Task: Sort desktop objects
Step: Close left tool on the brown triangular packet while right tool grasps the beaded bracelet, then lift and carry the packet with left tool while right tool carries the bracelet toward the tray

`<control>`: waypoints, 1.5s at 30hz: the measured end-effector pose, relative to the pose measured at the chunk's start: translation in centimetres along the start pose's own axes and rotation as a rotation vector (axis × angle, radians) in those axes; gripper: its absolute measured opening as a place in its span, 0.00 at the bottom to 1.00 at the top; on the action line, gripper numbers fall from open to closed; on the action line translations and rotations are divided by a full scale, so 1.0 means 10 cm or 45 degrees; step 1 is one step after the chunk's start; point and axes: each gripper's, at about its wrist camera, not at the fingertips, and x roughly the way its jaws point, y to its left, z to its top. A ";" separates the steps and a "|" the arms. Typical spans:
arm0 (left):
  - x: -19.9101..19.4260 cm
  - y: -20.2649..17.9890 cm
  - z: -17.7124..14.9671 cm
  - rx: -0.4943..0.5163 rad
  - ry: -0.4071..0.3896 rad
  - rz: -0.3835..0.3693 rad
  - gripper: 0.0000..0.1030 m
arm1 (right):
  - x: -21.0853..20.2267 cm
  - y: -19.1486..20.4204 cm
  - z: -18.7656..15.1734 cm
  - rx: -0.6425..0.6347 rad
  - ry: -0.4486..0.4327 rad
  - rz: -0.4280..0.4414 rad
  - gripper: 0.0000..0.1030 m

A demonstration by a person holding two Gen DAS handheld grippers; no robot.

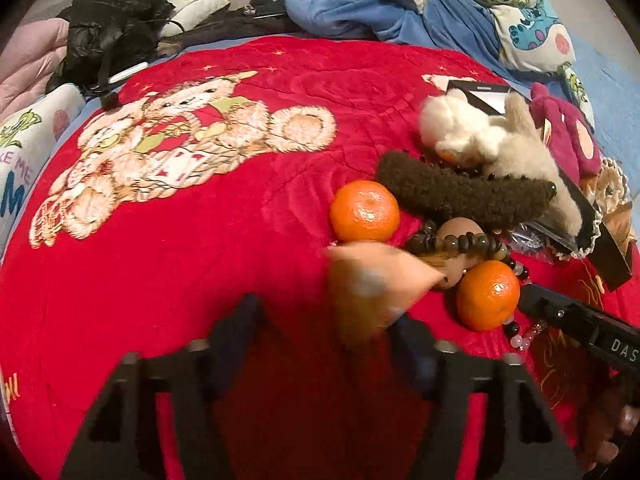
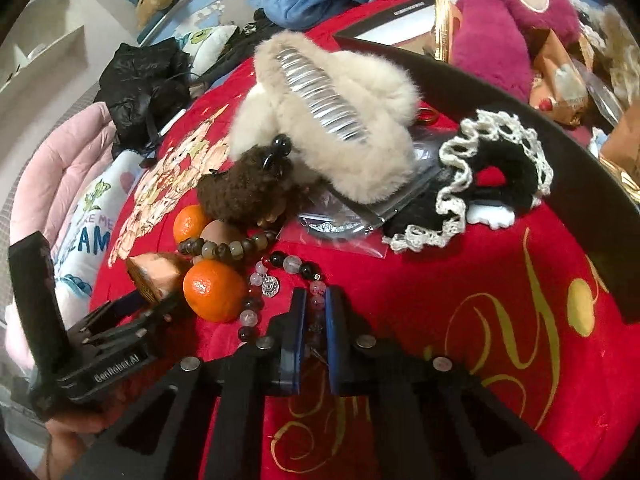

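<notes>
On left gripper (image 2: 160, 300): "GenRobot.AI"; pillow (image 2: 86, 236): "DREAM".

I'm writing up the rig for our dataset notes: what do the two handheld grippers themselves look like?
Both are matte black. The right gripper has flat blue-edged pads and round silver studs on its ribbed frame. The left gripper, seen from the right wrist, carries white "GenRobot.AI" lettering; the right one shows white "DAS" letters in the left view. No cables or sleeves are visible.

Two tangerines (image 2: 214, 290) (image 2: 190, 222), two bead bracelets, one brown (image 2: 228, 246) and one clear-and-black (image 2: 280, 276), at lower left of the right wrist frame; three furry hair clips, cream (image 2: 344, 120), brown (image 2: 244, 194), lace-trimmed black (image 2: 496, 172), above.
</notes>
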 end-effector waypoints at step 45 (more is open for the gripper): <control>-0.82 -0.70 -0.19 0.147 -0.021 -0.351 0.16 | -0.96 -0.14 -0.09 0.095 -0.210 -0.047 0.07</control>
